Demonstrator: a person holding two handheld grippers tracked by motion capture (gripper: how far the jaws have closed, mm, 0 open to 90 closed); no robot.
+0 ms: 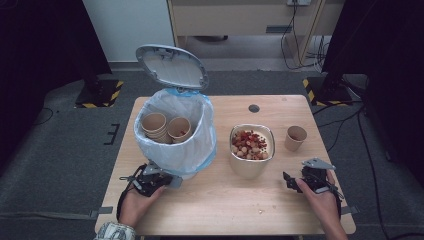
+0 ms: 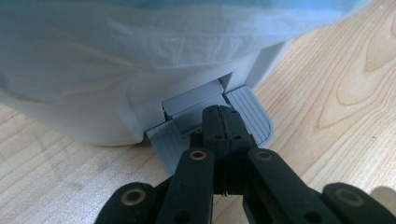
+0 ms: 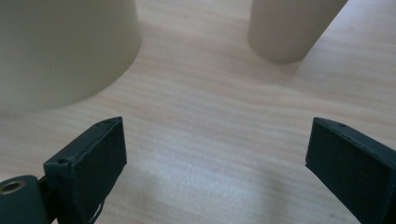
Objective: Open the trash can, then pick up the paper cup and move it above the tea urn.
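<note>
A white pedal bin point(image 1: 175, 135) lined with a pale blue bag stands at the table's left, its grey lid point(image 1: 171, 66) tipped up and back. Inside it are stacked paper cups point(image 1: 155, 125) and another paper cup point(image 1: 179, 129). My left gripper point(image 1: 167, 179) is shut, and its joined tips point(image 2: 223, 116) rest on the bin's grey ribbed pedal point(image 2: 252, 114). My right gripper point(image 1: 291, 181) lies near the table's front right and is open point(image 3: 215, 154), with bare wood between its jaws. Ahead of it stand a cream bowl point(image 3: 60, 46) and a paper cup point(image 3: 289, 28).
The bowl point(image 1: 251, 160) holds red and tan food pieces. The lone paper cup point(image 1: 295, 137) stands to its right. A dark round hole point(image 1: 254, 108) sits near the wooden table's point(image 1: 225, 205) far edge. A small crumb point(image 1: 260, 212) lies near the front edge. Cables run over the floor behind.
</note>
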